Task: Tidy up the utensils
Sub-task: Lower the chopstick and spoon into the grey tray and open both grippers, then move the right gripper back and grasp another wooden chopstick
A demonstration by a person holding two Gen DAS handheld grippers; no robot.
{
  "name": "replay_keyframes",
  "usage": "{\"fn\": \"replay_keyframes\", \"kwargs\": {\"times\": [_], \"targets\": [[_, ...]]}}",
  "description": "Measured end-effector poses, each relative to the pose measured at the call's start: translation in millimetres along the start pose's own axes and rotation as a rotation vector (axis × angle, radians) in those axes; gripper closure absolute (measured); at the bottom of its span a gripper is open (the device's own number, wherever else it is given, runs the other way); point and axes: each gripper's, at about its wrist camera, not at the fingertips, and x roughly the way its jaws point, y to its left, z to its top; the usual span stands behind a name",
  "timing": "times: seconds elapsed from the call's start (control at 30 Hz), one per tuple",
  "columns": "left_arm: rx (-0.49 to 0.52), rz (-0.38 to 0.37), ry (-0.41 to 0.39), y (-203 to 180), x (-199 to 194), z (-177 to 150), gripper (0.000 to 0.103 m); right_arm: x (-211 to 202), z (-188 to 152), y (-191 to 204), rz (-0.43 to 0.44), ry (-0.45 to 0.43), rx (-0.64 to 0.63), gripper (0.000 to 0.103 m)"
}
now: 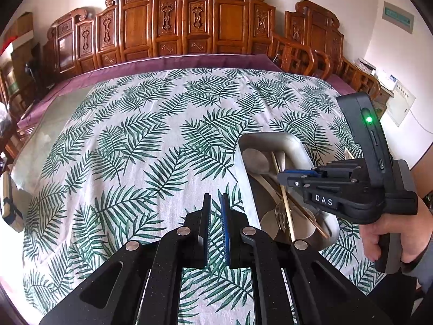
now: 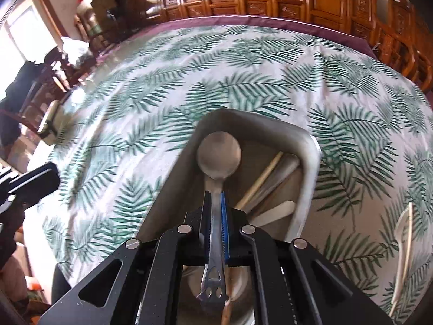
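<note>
A metal tray [image 1: 292, 146] [image 2: 176, 162] lies on the leaf-print cloth and holds several utensils: a fork [image 1: 280, 214], chopsticks [image 1: 286, 205] [image 2: 259, 181] and spoons. My right gripper [image 2: 216, 197] [image 1: 284, 174] is shut on the handle of a metal spoon [image 2: 219, 154], whose bowl [image 1: 255, 159] points forward inside the tray. My left gripper [image 1: 215, 203] hovers over bare cloth just left of the tray, jaws nearly together with nothing between them. A chopstick and a white spoon [image 2: 403, 233] lie on the cloth right of the tray.
The table is covered with a green leaf-print cloth [image 1: 140, 140] over a purple one [image 1: 189, 62]. Carved wooden chairs [image 1: 189, 27] stand along the far edge. A small object [image 1: 10, 205] sits at the table's left edge.
</note>
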Motion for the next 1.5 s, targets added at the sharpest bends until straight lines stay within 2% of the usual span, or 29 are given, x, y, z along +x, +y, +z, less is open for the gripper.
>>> {"fn": "replay_keyframes", "kwargs": {"times": [0.1, 0.33, 0.73, 0.8, 0.83, 0.97, 1.0, 1.07, 1.17, 1.33, 1.5], "targets": [[-0.002, 0.001, 0.0, 0, 0, 0, 0.097, -4, -2, 6, 0.023, -0.009, -0.023, 0.095], [0.013, -0.005, 0.002, -11, 0, 1, 0.097, -25, -12, 2, 0.003, -0.04, -0.055, 0.095], [0.055, -0.03, 0.004, -52, 4, 5, 0.096, -87, -55, -56, -0.085, -0.125, -0.032, 0.095], [0.061, -0.037, 0.003, -60, 4, 6, 0.087, -96, -63, -67, -0.103, -0.137, -0.022, 0.095], [0.065, -0.04, -0.002, -65, 4, 6, 0.078, -102, -68, -74, -0.111, -0.142, -0.012, 0.095], [0.084, -0.058, 0.003, -84, 8, 8, 0.073, -116, -85, -99, -0.157, -0.147, 0.009, 0.095], [0.088, -0.061, 0.004, -89, 10, 9, 0.069, -119, -89, -105, -0.168, -0.146, 0.015, 0.093], [0.094, -0.075, 0.005, -99, 13, 11, 0.056, -122, -97, -122, -0.19, -0.14, 0.037, 0.08], [0.108, -0.099, 0.014, -116, 20, 13, 0.047, -125, -107, -146, -0.221, -0.133, 0.068, 0.08], [0.143, -0.125, 0.026, -145, 29, 15, 0.04, -122, -119, -183, -0.249, -0.113, 0.116, 0.08], [0.163, -0.148, 0.049, -172, 43, 15, 0.038, -107, -124, -212, -0.267, -0.07, 0.126, 0.08]]}}
